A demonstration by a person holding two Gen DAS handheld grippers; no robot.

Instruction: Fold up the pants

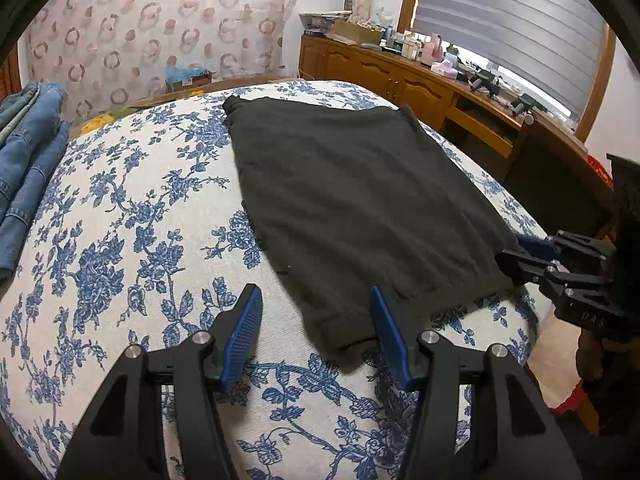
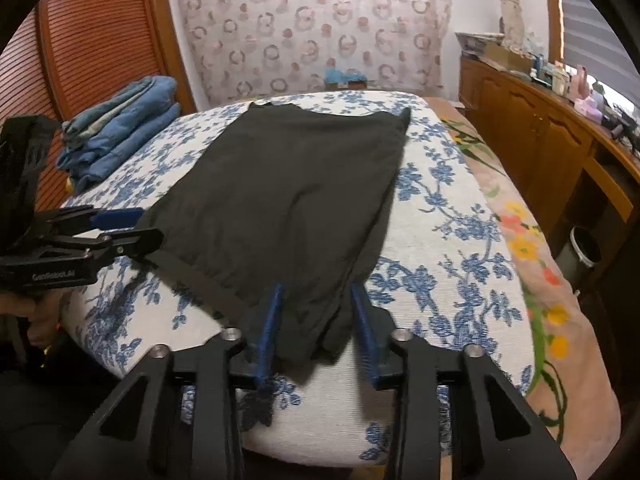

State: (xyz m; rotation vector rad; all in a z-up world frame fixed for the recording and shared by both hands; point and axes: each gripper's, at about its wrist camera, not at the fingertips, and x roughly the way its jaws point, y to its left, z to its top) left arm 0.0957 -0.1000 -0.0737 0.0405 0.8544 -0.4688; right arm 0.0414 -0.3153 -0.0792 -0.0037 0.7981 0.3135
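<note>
Circle-patterned curtain, wooden cabinets under a blind-covered window — daylight seeping in.

Black pants flat on floral bed, right gripper apparently loose around hem

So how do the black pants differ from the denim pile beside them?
The black pants lie spread flat in the middle of the floral cover; the denim pile sits stacked in folds at its edge. The pants' near corners lie between both tongs; the denim is untouched. Both rest on the same cover.
</note>
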